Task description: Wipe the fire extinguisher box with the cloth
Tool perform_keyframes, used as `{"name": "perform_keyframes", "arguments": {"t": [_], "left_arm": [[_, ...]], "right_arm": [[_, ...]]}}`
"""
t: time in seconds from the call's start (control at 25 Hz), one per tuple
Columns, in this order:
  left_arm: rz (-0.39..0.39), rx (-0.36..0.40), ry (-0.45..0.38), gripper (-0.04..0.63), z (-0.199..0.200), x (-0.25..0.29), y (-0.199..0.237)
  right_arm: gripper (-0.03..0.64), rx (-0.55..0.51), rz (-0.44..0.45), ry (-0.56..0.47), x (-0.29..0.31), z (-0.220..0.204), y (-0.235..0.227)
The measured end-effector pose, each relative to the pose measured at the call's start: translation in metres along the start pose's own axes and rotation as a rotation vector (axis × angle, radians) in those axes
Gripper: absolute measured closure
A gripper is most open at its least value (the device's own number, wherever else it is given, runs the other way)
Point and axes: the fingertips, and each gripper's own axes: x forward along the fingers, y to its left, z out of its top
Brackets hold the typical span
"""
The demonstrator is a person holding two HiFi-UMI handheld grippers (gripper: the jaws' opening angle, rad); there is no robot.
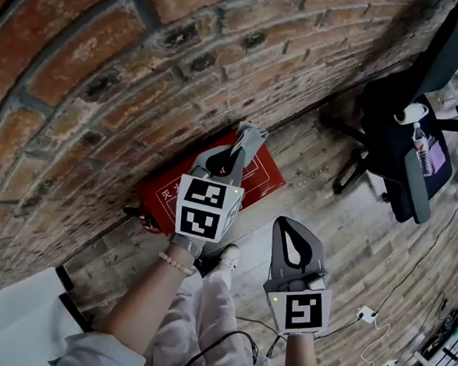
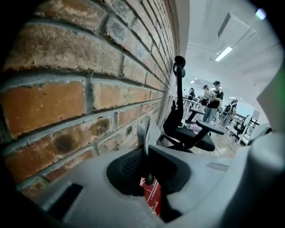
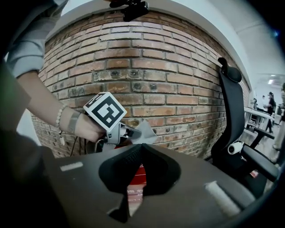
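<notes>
The red fire extinguisher box [image 1: 264,177] lies on the wooden floor against the brick wall. My left gripper [image 1: 242,142] hangs above its middle, shut on a grey cloth [image 1: 253,133] that sticks out past the jaw tips. In the left gripper view the cloth [image 2: 144,129] stands upright between the closed jaws, with the red box [image 2: 153,198] showing below. My right gripper [image 1: 285,223] is lower right, off the box, shut and holding nothing. The right gripper view shows the left gripper's marker cube [image 3: 104,111], the cloth [image 3: 143,132] and the box [image 3: 136,176] beyond its jaws.
A black office chair [image 1: 407,152] with a water bottle [image 1: 424,149] on its seat stands at the right near the wall. Cables and a white plug block [image 1: 366,313] lie on the floor lower right. A white panel [image 1: 8,319] is lower left. People [image 2: 213,100] stand far off.
</notes>
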Motion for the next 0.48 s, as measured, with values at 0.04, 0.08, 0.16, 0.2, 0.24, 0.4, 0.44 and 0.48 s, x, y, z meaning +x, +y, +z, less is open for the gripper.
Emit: {"name": "perform_keyframes", "arguments": {"t": [0.04, 0.08, 0.16, 0.2, 0.24, 0.4, 0.44, 0.48], "left_arm": [[0.005, -0.011, 0.003, 0.588, -0.001, 0.005, 0.002], [0.011, -0.022, 0.008, 0.588, -0.003, 0.009, 0.004], [0.021, -0.049, 0.022, 0.588, -0.008, 0.017, 0.006], [0.023, -0.066, 0.031, 0.588, -0.011, 0.023, 0.005], [0.022, -0.082, 0.040, 0.588, -0.013, 0.028, 0.004], [0.035, -0.105, 0.077, 0.588, -0.020, 0.046, 0.010], [0.042, -0.109, 0.082, 0.588, -0.022, 0.049, 0.011], [0.049, -0.116, 0.086, 0.588, -0.024, 0.052, 0.013]], "right_arm": [[0.612, 0.001, 0.004, 0.001, 0.002, -0.001, 0.000], [0.612, 0.005, 0.008, 0.001, 0.003, -0.002, 0.001], [0.612, 0.019, 0.012, 0.004, 0.004, -0.005, 0.000], [0.612, 0.022, 0.012, 0.011, 0.004, -0.007, -0.002], [0.612, 0.020, 0.014, 0.019, 0.004, -0.009, -0.004], [0.612, -0.002, 0.027, 0.035, 0.008, -0.015, -0.004], [0.612, -0.004, 0.029, 0.039, 0.009, -0.017, -0.005], [0.612, -0.004, 0.031, 0.043, 0.009, -0.019, -0.005]]}}
